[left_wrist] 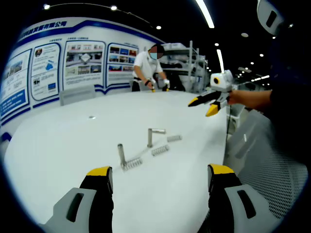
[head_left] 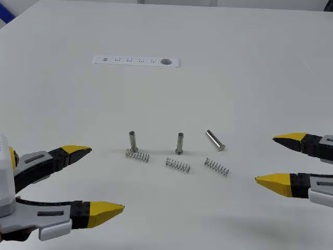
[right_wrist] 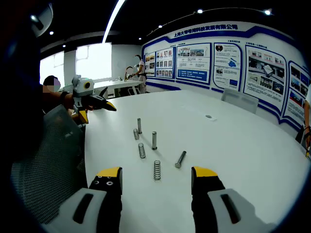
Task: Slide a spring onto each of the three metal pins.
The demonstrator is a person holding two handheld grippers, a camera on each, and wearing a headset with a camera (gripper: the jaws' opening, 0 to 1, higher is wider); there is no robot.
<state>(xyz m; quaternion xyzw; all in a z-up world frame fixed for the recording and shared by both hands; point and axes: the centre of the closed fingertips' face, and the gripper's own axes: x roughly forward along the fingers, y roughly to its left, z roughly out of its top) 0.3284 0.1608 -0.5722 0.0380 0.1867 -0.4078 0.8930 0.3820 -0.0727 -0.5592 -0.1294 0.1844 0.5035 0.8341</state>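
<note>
Both my grippers are spread wide and hold nothing. The left gripper (head_left: 93, 179) sits at the lower left of the head view and the right gripper (head_left: 273, 160) at the right edge. The work lies between them, at the frame's centre, on the white table (head_left: 234, 78).

I count three pins and three springs, none joined yet. The left pin (head_left: 132, 140) and middle pin (head_left: 179, 143) stand upright on their heads. The right pin (head_left: 214, 140) lies flat, its long axis running from upper left to lower right, with the head at the lower right end.

One spring lies flat just below each pin, its long axis roughly across the frame. The left spring (head_left: 137, 155) is right against its pin's base. The middle spring (head_left: 178, 165) and right spring (head_left: 216, 167) lie slightly apart from theirs.

In the right gripper view the right spring lies straight ahead between my jaws, its axis pointing along them. I judge that the right gripper is nearer to that one, and the left gripper is nearer to the left spring.
</note>
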